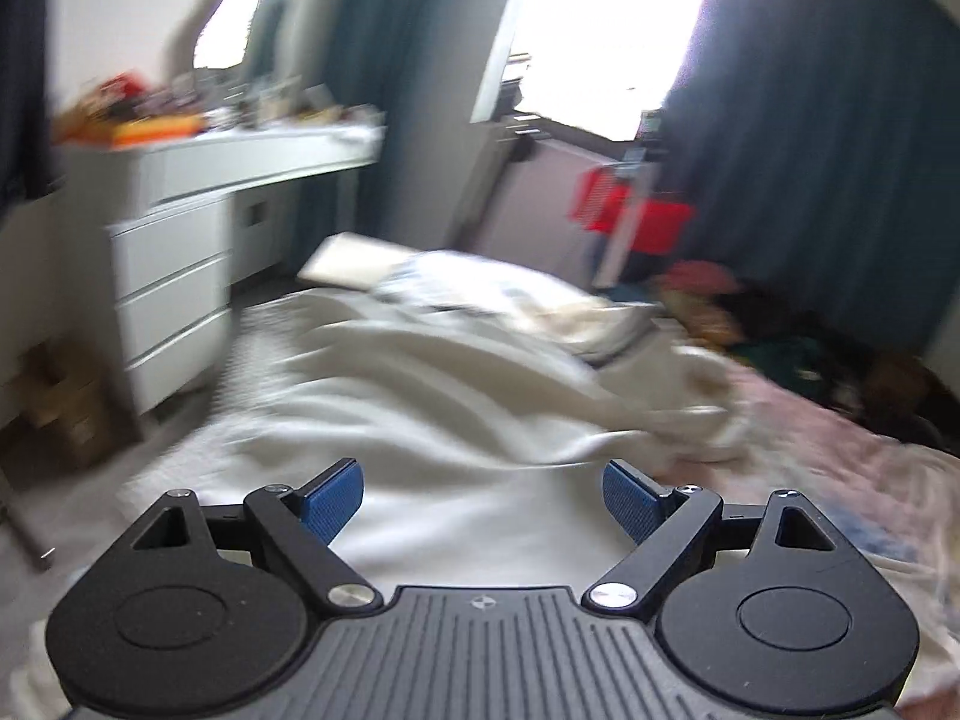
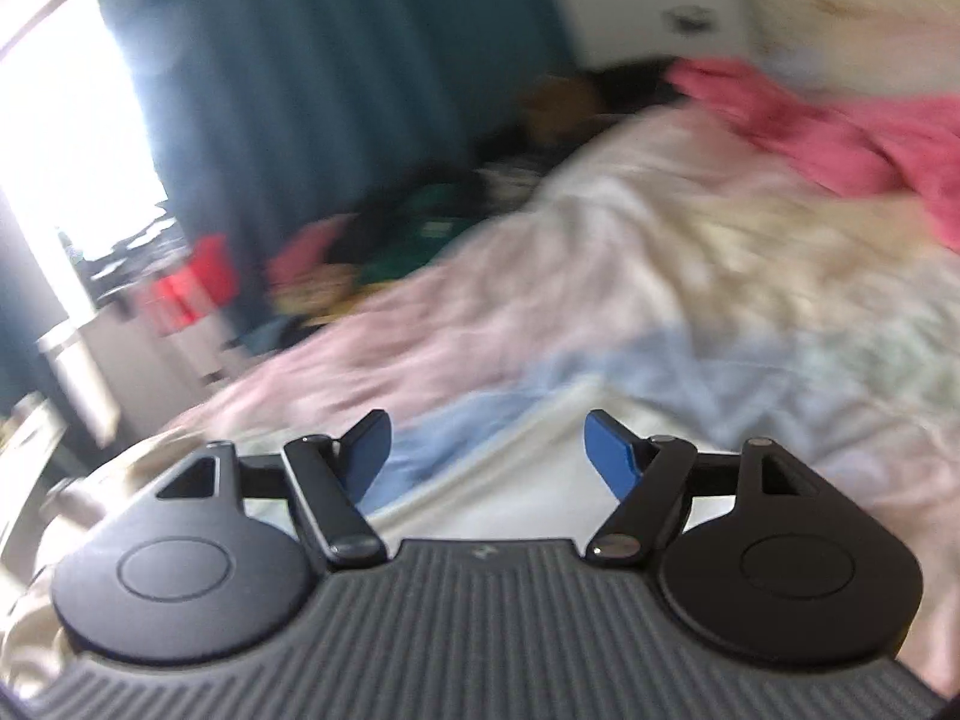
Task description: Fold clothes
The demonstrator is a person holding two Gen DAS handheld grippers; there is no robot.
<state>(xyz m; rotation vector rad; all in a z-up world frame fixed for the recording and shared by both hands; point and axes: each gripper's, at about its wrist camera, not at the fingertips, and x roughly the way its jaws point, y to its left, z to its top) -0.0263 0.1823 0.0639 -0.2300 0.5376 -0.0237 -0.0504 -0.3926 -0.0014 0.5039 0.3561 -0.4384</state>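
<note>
Both views are smeared with motion blur. In the left wrist view, a white chest of drawers [image 1: 174, 288] stands at far left with a cluttered white worktop [image 1: 270, 150] behind it, then teal curtains [image 1: 372, 60] and a bright window [image 1: 606, 30]. The left gripper [image 1: 483, 501] hangs over the bed [image 1: 870, 480] with its jaws spread wide and nothing between the blue pads [image 1: 333, 501]. Ahead of it a rumpled white cloth [image 1: 420, 384] lies in loose folds across the bed, a pillow [image 1: 498, 294] beyond it. In the right wrist view, the right gripper [image 2: 489, 459] also has its jaws released and bare, above a pale pink and light blue cover [image 2: 480, 348]. Dark clothes [image 2: 432, 222] lie heaped beside the curtain, and a pink garment [image 2: 840, 138] lies crumpled on the bed at far right
</note>
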